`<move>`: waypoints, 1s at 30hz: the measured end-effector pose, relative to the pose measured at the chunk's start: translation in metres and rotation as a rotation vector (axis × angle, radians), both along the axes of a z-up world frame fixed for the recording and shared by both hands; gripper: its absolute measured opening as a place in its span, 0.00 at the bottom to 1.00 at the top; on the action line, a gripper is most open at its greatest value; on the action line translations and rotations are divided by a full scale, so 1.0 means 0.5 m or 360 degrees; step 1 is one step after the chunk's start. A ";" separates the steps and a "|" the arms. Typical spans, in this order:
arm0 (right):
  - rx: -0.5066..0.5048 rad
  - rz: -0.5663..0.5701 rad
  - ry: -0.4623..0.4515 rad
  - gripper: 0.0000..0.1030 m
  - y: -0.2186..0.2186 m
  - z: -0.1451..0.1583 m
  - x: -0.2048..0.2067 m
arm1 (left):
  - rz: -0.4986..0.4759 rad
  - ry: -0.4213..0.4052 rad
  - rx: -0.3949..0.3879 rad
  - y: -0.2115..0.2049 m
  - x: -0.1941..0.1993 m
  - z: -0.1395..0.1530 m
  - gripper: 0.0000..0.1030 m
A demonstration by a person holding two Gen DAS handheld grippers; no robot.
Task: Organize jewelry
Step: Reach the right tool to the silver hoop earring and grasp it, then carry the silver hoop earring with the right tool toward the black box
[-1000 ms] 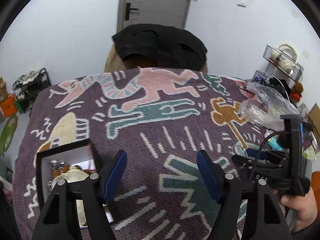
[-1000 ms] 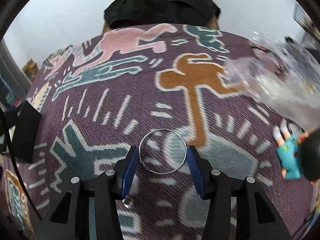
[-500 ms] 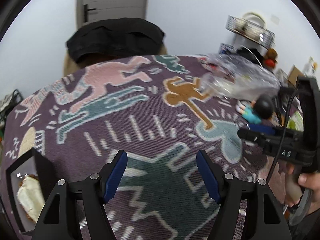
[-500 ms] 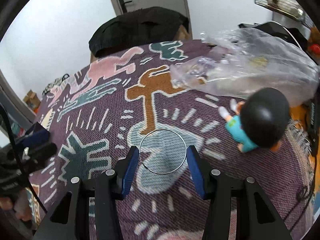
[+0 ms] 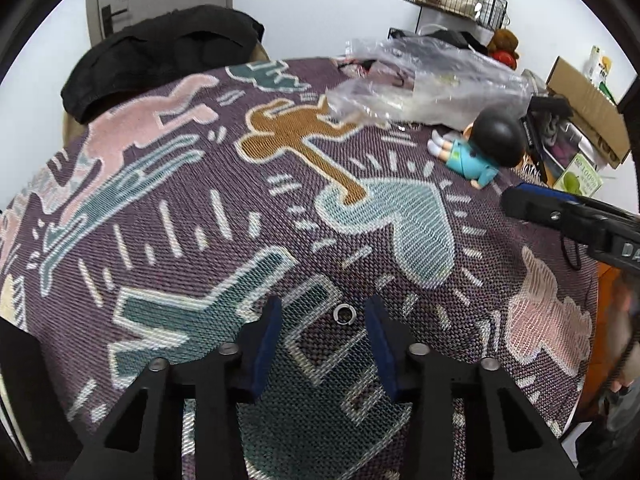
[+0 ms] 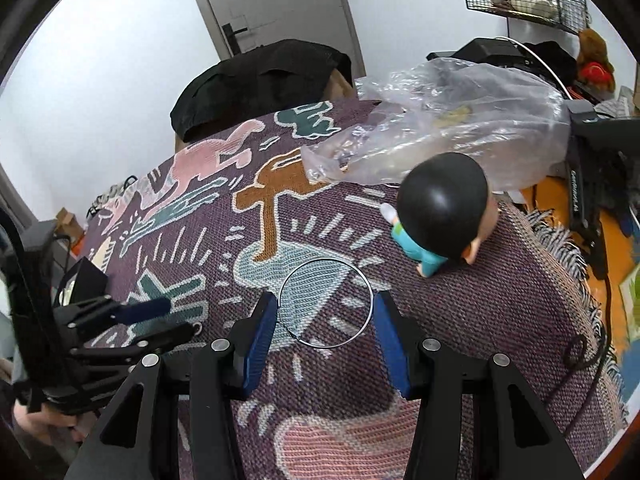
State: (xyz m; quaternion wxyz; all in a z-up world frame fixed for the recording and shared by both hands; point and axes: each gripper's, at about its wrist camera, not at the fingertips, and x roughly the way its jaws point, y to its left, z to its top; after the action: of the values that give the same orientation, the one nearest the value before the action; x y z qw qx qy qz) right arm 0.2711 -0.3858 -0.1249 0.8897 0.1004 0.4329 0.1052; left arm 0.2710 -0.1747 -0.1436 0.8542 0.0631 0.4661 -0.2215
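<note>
Right wrist view shows the right gripper (image 6: 325, 314) clamped on a bangle (image 6: 362, 280) at lower centre, unstowed; the left gripper (image 5: 322, 318), jaws apart, brackets a ring (image 5: 345, 314) on the rug (image 5: 200, 216).

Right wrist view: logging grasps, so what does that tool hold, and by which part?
The right tool holds a thin silver wire hoop by opposite sides of its rim.
</note>
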 end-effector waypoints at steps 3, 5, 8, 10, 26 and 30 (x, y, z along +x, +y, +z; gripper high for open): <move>0.0015 -0.0012 -0.0002 0.49 -0.006 -0.002 -0.005 | -0.0016 0.0011 0.0004 -0.011 0.003 -0.010 0.35; 0.0018 -0.0012 -0.0003 0.49 -0.007 -0.004 -0.006 | -0.0034 -0.0018 0.0025 -0.020 0.000 -0.013 0.35; 0.0021 -0.0007 -0.0003 0.49 -0.002 -0.005 -0.009 | -0.0025 -0.0049 0.0055 -0.024 0.003 -0.015 0.17; 0.0020 0.0002 -0.0006 0.49 0.002 -0.004 -0.010 | -0.0024 -0.0033 0.0037 -0.019 0.005 -0.013 0.13; 0.0060 0.0089 -0.0080 0.49 0.086 0.032 -0.010 | 0.0139 -0.0232 -0.0055 0.094 -0.037 0.098 0.13; 0.0073 0.0121 -0.0110 0.49 0.112 0.048 -0.013 | 0.0181 -0.0285 -0.0071 0.126 -0.056 0.128 0.13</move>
State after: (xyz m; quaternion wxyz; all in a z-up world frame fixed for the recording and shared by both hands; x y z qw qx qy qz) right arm 0.2645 -0.3297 -0.1007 0.8969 0.1007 0.4029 0.1522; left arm 0.2429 -0.1119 -0.0796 0.9048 0.0370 0.3857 -0.1766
